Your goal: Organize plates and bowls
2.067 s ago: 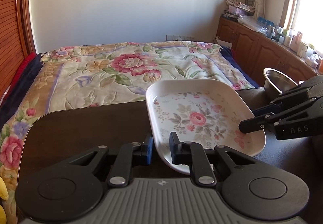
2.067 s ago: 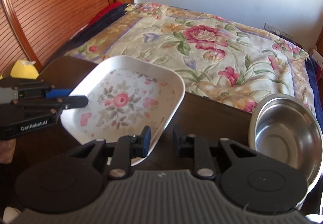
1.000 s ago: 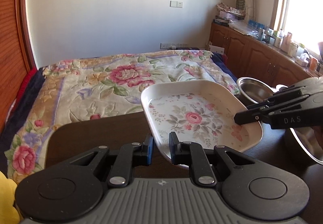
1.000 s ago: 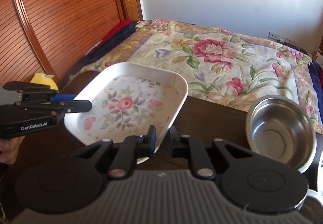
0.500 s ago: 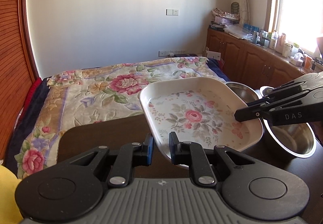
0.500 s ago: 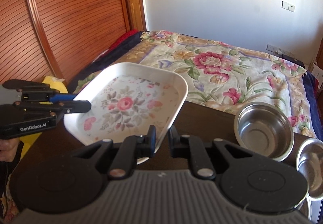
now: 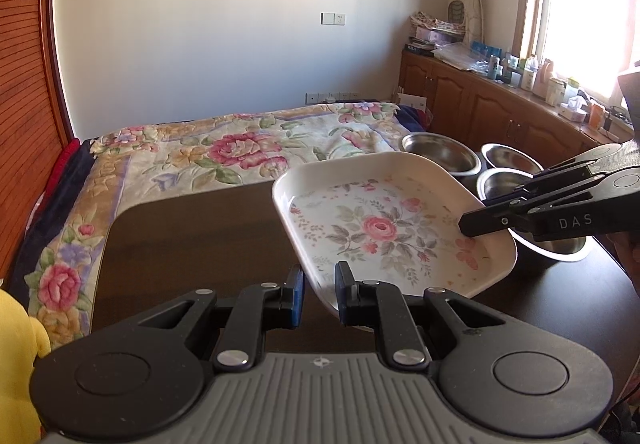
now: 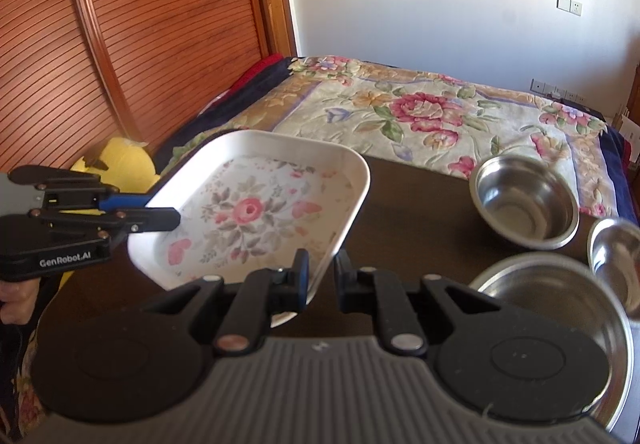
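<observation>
Three steel bowls (image 8: 525,200), one floral plate (image 8: 256,212)

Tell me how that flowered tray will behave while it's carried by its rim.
The tray is probably stiff: held only at two rim spots by the left tongs and right tongs, it shows no sag. Its glossy surface looks slippery, so the thin pinches might slide. It seems light for its size.

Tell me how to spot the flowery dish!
Find the dark brown table at the foot of the flowered bed. The white square plate is above it, held by both tools, left of three steel bowls. Only it has pink roses painted inside.
</observation>
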